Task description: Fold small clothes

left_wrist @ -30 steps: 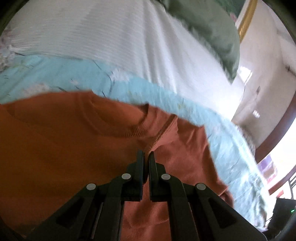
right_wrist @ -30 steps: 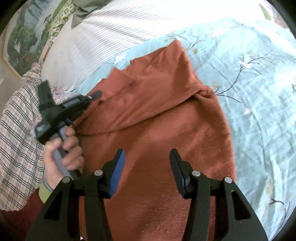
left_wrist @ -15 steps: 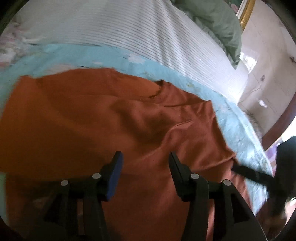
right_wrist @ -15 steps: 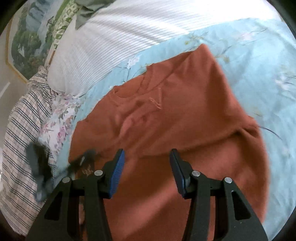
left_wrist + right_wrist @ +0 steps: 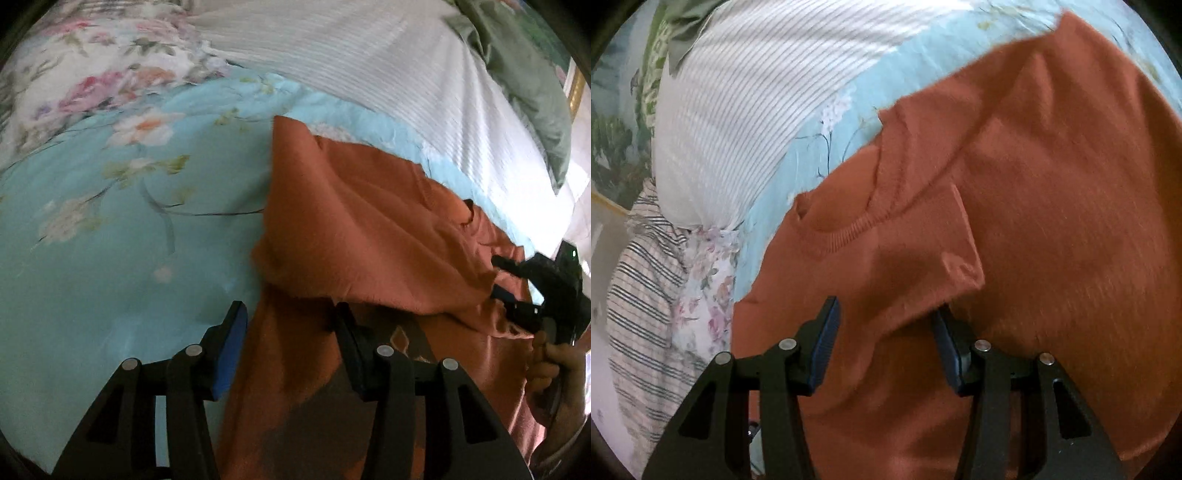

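Note:
A rust-orange knit sweater lies on the light blue floral bedspread, with one side folded over its body. My left gripper is open and empty, low over the sweater's left edge. In the right wrist view the sweater fills the frame, its ribbed neckline to the left of centre. My right gripper is open, with a folded flap of the sweater lying between and over its fingers. The right gripper also shows at the right edge of the left wrist view, held by a hand.
A white striped pillow and a green cloth lie at the head of the bed. A pink floral cloth lies at the upper left. A plaid cloth lies left in the right wrist view.
My left gripper opened, let go of the sweater and moved left to its edge. My right gripper stayed open and moved in close over the sweater near the neckline.

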A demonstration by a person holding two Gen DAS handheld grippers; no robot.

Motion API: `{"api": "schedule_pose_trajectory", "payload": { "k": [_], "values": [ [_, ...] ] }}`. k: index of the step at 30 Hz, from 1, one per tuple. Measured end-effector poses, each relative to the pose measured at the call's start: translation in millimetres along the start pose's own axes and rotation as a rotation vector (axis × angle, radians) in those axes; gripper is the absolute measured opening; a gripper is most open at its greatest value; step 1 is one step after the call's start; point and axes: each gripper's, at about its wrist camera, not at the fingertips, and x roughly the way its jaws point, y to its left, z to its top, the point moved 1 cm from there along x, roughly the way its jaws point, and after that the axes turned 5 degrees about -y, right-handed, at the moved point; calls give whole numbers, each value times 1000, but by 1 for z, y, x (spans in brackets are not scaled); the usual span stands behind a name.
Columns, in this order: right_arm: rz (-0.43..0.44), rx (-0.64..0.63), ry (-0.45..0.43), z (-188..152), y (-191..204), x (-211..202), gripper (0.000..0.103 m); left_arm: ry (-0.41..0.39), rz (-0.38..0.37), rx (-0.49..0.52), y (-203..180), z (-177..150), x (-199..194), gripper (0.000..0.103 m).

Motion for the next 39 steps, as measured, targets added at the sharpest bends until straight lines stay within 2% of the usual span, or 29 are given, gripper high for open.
{"api": "schedule_pose_trajectory", "payload": {
  "k": [1, 2, 4, 7, 10, 11, 16, 21, 25, 30, 34, 36, 37, 39],
  "values": [
    [-3, -8, -4, 2, 2, 2, 11, 8, 15, 15, -4, 3, 8, 48],
    [-2, -12, -1, 5, 4, 3, 6, 11, 27, 26, -6, 6, 14, 48],
    [19, -36, -35, 14, 9, -8, 6, 2, 39, 40, -10, 14, 21, 46],
    [58, -96, -184, 28, 22, -54, 6, -29, 62, 40, -6, 24, 25, 44],
    [13, -101, -311, 38, 10, -95, 6, -16, 56, 52, -4, 27, 29, 44],
    [-1, -92, -320, 39, 3, -100, 6, -3, 54, 56, -3, 26, 31, 44],
    [-84, -21, -238, 28, -45, -90, 6, -21, 81, 39, -3, 24, 33, 44],
    [-87, -18, -203, 12, -55, -83, 6, -90, 44, -138, 27, 22, 17, 44],
    [-91, -45, -164, 7, -49, -78, 9, -80, -11, -258, 45, 13, 14, 44],
    [-107, -20, -138, -1, -57, -81, 9, -53, -11, -225, 40, 9, 4, 44],
    [-103, -10, -139, -5, -59, -84, 10, -86, -87, -219, 41, 11, -28, 42],
    [-107, -15, -136, -7, -58, -83, 10, -118, -112, -209, 41, 20, -39, 49],
    [-110, -18, -135, -7, -57, -82, 10, -116, -128, -198, 39, 30, -40, 57],
    [-112, -21, -133, -8, -57, -81, 11, -86, -128, -172, 36, 47, -31, 60]
  ]
}}
